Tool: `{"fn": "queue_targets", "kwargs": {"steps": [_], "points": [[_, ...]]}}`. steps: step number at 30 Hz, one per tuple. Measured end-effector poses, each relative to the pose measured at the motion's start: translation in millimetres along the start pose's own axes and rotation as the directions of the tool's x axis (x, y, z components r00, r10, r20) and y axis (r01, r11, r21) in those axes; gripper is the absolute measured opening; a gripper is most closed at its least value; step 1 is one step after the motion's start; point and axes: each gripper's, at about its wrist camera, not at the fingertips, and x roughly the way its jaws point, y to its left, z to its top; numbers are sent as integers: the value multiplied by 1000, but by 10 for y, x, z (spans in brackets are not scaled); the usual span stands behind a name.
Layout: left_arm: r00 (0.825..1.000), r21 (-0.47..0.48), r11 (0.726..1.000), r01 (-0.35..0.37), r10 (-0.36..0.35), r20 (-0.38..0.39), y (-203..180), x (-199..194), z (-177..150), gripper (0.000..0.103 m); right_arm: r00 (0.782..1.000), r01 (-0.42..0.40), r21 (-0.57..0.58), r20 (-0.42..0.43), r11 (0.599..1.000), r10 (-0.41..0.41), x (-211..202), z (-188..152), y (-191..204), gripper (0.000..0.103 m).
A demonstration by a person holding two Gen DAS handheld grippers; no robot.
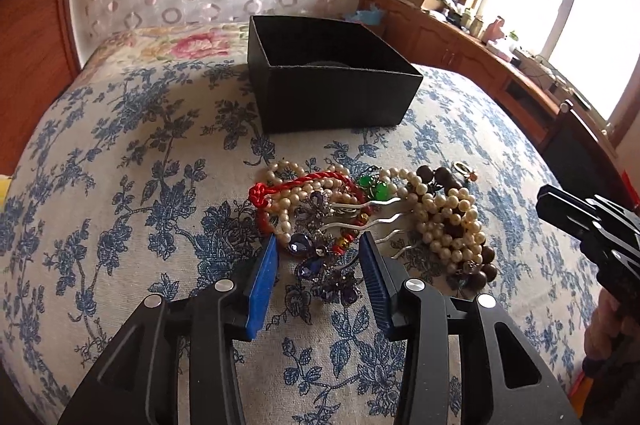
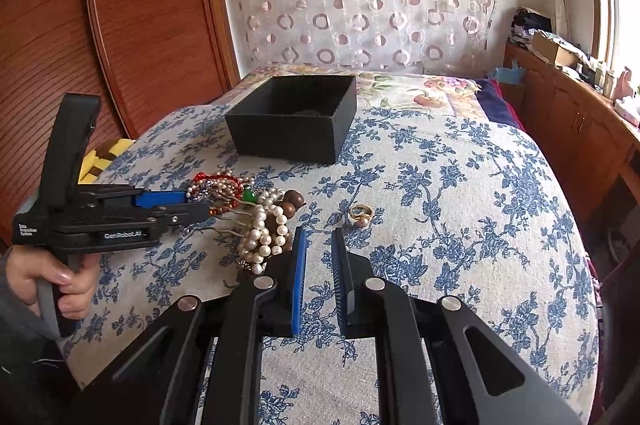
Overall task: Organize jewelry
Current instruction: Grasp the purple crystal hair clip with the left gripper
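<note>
The bed (image 1: 120,145), covered in a blue-flowered cloth, carries everything; the black box (image 1: 332,97) stands open at the far side of it, with something dark inside that cannot be made out. In front of the box, a little apart from it, lies the jewelry pile (image 1: 372,213): pearl strands, a red cord bracelet (image 1: 296,183), dark wooden beads, a silver hair comb (image 1: 360,221) with purple stones, green beads. A gold ring (image 2: 361,213) lies by itself just beside the pile.

The step in hand appears to be the first pick from the pile, with nothing lifted yet. The left gripper (image 1: 318,251) is low over the near edge of the pile, its fingers wide apart and straddling the purple ornament of the comb; whether the pads touch it cannot be told. They hold nothing. The next move likely calls for closing on the ornament alone, since the comb's prongs lie across the pearls and cord and could drag them along.

The right gripper (image 2: 319,239) hovers near the ring, its fingers parted by a narrower gap and empty.
</note>
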Motion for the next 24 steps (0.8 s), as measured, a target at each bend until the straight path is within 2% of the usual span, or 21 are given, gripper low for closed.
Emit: {"fn": "queue_targets", "kwargs": {"steps": [5,6,14,24], "points": [[1000,6,1000,-11,11,1,-1,-43,-44,30,1000,-11,3,4,1000,11,-4,-54,0,14],[1000,5,1000,-7,7,1,17,-68,-59,23,1000,-10,5,4,1000,10,0,-61,1,14],[999,5,999,-40,40,17,144,-226,-180,23,1000,-10,14,-5,1000,10,66,-94,2,15],[983,-11,992,-127,128,131,250,-486,-117,20,1000,-15,-8,-22,1000,14,117,-65,47,15]]}}
